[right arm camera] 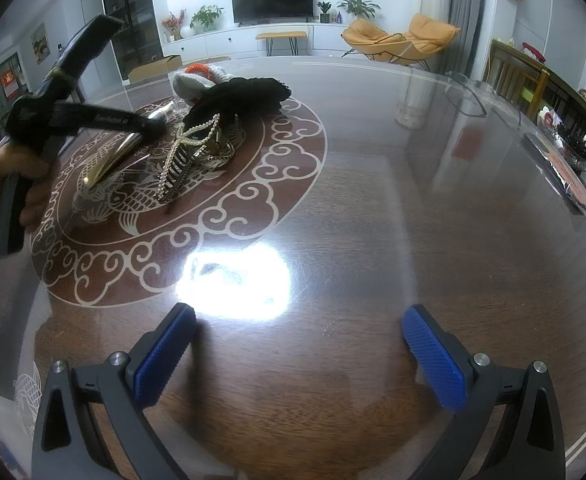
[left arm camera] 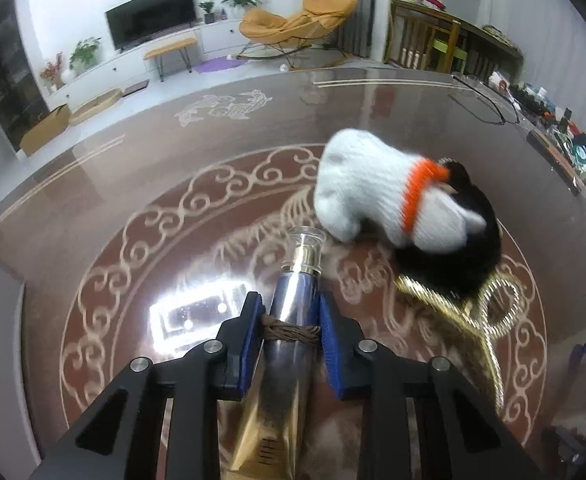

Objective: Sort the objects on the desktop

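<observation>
Gripping a shiny cosmetic tube (left arm camera: pixel 293 304) between its blue pads, the left tool (left arm camera: pixel 291 320) is clenched on it just short of the glove pile (left arm camera: pixel 377 196). Lift straight, keeping the grip firm. The right tool (right arm camera: pixel 299 344) waits spread wide, empty, over the counter (right arm camera: pixel 413 220).

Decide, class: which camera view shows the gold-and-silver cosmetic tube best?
The left wrist view: the cosmetic tube fills the centre, clamped in the left claw, its clear cap visible. The right wrist view shows only a gold sliver beneath that claw.
</observation>
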The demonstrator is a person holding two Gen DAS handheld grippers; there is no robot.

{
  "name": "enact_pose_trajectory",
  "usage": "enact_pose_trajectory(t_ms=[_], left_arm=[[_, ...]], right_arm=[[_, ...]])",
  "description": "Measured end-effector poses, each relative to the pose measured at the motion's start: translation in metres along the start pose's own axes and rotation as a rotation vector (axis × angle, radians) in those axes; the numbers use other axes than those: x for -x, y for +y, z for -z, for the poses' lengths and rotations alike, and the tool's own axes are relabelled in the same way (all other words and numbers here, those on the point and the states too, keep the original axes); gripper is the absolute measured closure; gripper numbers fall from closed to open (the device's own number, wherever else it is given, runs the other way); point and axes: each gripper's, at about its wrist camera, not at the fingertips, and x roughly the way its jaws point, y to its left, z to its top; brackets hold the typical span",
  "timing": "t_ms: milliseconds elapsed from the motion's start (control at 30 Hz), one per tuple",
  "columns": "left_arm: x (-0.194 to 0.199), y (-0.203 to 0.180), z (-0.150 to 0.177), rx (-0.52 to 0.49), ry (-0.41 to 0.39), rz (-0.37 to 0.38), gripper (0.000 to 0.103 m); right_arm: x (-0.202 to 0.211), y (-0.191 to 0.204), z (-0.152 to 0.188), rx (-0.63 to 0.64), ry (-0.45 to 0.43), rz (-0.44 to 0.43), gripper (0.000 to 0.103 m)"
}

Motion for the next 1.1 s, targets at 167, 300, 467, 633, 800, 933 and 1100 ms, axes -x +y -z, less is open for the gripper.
enact_pose_trajectory(t_ms=[167,300,467,633,800,933,1100], left_arm=[[0.03,-0.012,0.046,0.088,-0.022,-0.054,0.074],[0.056,-0.022,0.088,0.131,-0.025,-0.095,0.074],[0.087,-0.031,0.138,0.146,-0.048,-0.099,0.074],[0.1,-0.037,0.156,0.134,-0.075,-0.096,0.074],[0.102,-0.033,0.16,0.132,-0.099,-0.088,0.074],[0.103,-0.034,0.161,0.14,-0.099,-0.09,0.068],[0.098,-0.03,0.162,0.167,-0.075,-0.098,0.025]], right_arm=[[0.0,0.0,0.0,0.0,0.0,-0.001,0.0],[0.0,0.001,0.0,0.0,-0.001,-0.001,0.0],[-0.001,0.001,0.0,0.0,-0.001,-0.001,0.0],[-0.001,0.002,0.0,0.003,0.001,0.002,0.0],[-0.001,0.002,0.0,0.003,0.0,0.002,0.0],[-0.001,0.003,-0.001,0.004,0.001,0.006,0.0],[-0.001,0.003,-0.001,0.003,0.001,0.005,0.0]])
